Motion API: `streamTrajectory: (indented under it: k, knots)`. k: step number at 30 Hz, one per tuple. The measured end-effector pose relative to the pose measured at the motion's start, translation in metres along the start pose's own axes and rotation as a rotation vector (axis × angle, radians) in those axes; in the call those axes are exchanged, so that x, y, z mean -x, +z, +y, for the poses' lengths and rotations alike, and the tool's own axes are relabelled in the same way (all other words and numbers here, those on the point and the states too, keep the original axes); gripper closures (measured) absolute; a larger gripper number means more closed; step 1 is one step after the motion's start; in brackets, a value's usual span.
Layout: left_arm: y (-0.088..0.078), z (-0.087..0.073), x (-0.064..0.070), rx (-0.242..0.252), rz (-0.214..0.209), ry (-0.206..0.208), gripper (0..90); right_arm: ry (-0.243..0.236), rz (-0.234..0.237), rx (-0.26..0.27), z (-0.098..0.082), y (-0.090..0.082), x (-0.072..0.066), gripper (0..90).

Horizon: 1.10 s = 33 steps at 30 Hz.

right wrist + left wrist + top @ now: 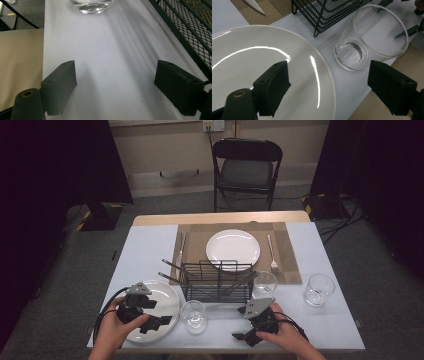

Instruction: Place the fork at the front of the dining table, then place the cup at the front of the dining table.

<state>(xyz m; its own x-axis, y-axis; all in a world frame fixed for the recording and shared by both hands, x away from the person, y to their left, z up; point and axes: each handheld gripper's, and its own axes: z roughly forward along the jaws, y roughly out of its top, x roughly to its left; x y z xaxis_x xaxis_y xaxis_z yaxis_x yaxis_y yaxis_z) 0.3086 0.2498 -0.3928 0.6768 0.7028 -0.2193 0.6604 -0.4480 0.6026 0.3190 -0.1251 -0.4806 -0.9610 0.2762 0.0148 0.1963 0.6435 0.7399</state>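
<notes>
Down at the near edge of the table, both grippers sit low with their jaws wide apart and nothing between them. The left gripper (156, 324) hangs over the near white plate (167, 292), and in the left gripper view the plate's rim (322, 62) runs between the jaws, with the closest glass (368, 37) standing just off that rim. The right gripper (243, 336) points across bare tabletop toward that same glass (193, 316), whose base sits at the top of the right gripper view (92, 5).

My guess is the near plate or that glass is next to be picked up. If it's the plate, I'd slide one jaw under the rim on the side away from the glass, since they're almost touching and a sloppy close could knock the glass over. For the glass, straddle the wall squarely and squeeze gently, it's slick.

Stuff in the way: the black wire rack (217, 281) sits right behind both, with cutlery handles poking out. A second glass (264, 284) stands by the rack's right end, a third glass (318, 289) farther right. Beyond the rack is a placemat (290, 252) with another plate (233, 249), a knife (180, 251) and a fork (272, 252). So lift straight up before moving anywhere.
</notes>
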Motion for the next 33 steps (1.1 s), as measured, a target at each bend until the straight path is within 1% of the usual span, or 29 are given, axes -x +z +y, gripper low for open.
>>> streamTrajectory:
  k: [1, 3, 5, 7, 8, 10, 13, 15, 16, 19, 22, 24, 26, 29, 30, 31, 33]
  knots:
    - [0.000, 0.001, 0.001, 0.000, 0.004, -0.003, 17.0, 0.000, -0.001, 0.000, 0.000, 0.000, 0.000, 16.1]
    - [0.000, 0.003, 0.000, 0.005, 0.002, 0.004, 17.0, 0.000, 0.002, 0.000, 0.000, 0.000, 0.000, 16.1]
    - [0.000, 0.005, 0.001, 0.004, 0.003, -0.002, 17.0, 0.001, 0.002, 0.000, 0.000, 0.000, 0.000, 16.1]
    - [0.001, 0.006, 0.001, 0.009, 0.003, 0.002, 17.0, 0.000, 0.001, 0.000, 0.000, 0.000, 0.000, 16.1]
    - [0.001, 0.007, 0.001, 0.012, 0.002, -0.002, 17.0, 0.000, 0.001, 0.000, 0.000, 0.000, 0.000, 16.1]
    - [0.002, 0.007, 0.002, 0.006, -0.001, 0.003, 17.0, 0.001, 0.000, 0.000, 0.000, 0.000, 0.000, 16.1]
    - [0.002, 0.008, 0.002, -0.005, 0.002, -0.006, 17.0, 0.000, 0.000, 0.000, 0.000, 0.000, 0.000, 16.1]
    - [0.002, 0.008, 0.002, 0.013, -0.009, -0.006, 17.0, 0.000, 0.000, 0.001, 0.000, 0.000, 0.000, 16.1]
    - [0.001, 0.008, 0.002, 0.015, -0.007, -0.015, 17.0, 0.000, 0.000, 0.001, 0.000, 0.000, 0.000, 16.1]
    - [0.001, 0.007, 0.003, 0.019, -0.012, -0.012, 17.0, 0.000, 0.000, 0.000, 0.000, 0.000, 0.000, 16.1]
    - [0.001, 0.008, 0.003, 0.012, -0.008, -0.010, 17.0, 0.000, 0.002, 0.001, 0.000, 0.000, 0.000, 16.1]
    - [0.001, 0.007, 0.003, 0.013, -0.013, -0.022, 17.0, 0.000, 0.002, 0.001, 0.000, 0.000, 0.000, 16.1]
    - [0.000, 0.008, 0.005, 0.011, -0.006, -0.024, 17.0, 0.000, 0.001, 0.001, 0.000, 0.000, 0.000, 16.1]
    - [0.000, 0.009, 0.006, 0.003, -0.013, -0.018, 17.0, 0.001, 0.001, 0.000, 0.000, 0.000, 0.000, 16.1]
    - [0.000, 0.009, 0.007, 0.002, -0.008, -0.019, 17.0, 0.000, 0.001, 0.000, 0.000, 0.000, 0.000, 16.1]
    - [0.000, 0.010, 0.007, -0.005, -0.016, -0.026, 17.0, 0.000, -0.001, 0.000, 0.000, 0.000, 0.000, 16.1]
    - [0.000, 0.012, 0.008, 0.005, -0.015, -0.023, 17.0, 0.000, -0.001, 0.000, 0.000, 0.000, 0.000, 16.1]
